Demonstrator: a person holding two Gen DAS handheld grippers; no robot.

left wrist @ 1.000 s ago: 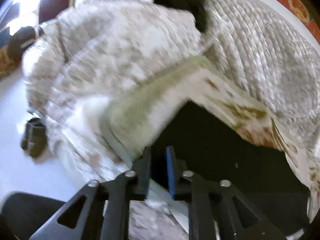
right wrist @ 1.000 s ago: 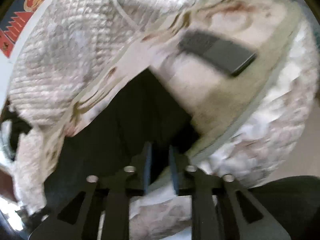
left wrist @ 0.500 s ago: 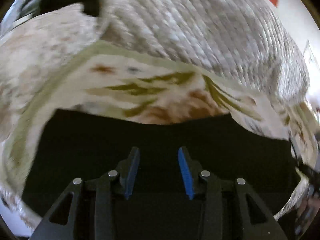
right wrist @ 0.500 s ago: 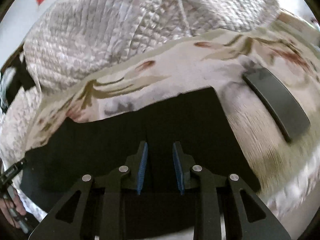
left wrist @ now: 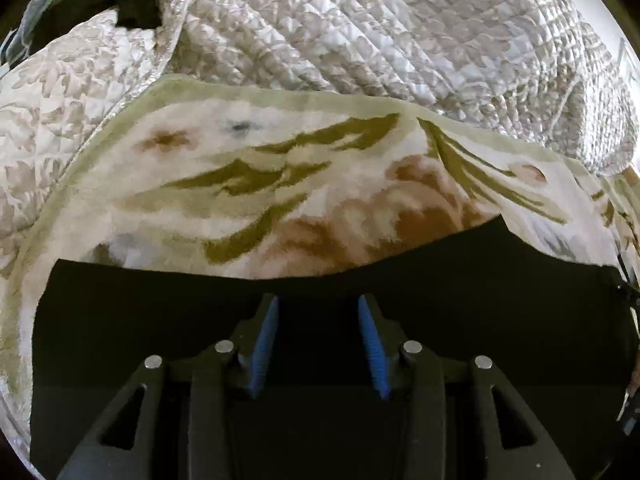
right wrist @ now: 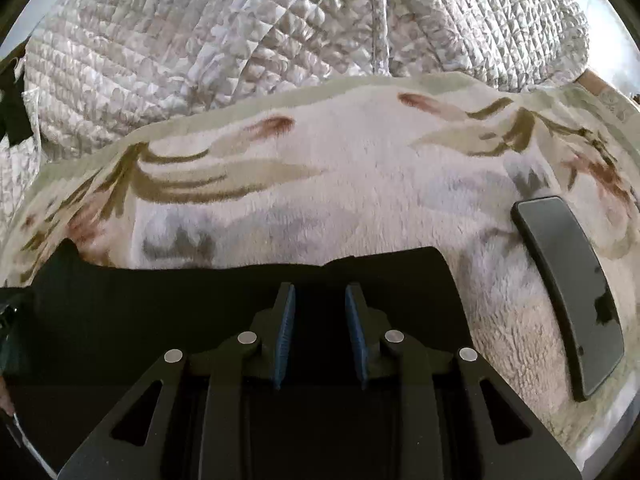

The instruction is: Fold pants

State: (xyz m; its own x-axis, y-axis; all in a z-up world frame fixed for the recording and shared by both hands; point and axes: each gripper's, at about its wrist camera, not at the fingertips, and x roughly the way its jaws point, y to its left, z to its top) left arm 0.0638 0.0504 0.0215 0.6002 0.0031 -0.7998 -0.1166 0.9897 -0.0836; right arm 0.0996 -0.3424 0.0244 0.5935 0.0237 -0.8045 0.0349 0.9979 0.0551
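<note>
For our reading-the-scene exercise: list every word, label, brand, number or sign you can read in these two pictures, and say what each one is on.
None can be read.
The phone shows a dark, blank screen.
The black pants show no tag or print.
The flowered blanket and the quilt carry patterns only.
A red scrap at the left view's top edge is too small to read.

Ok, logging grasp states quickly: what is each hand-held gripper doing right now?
Left hand-held gripper: open, holding nothing, over the black pants.
Right hand-held gripper: open, holding nothing, over the pants too.
</note>
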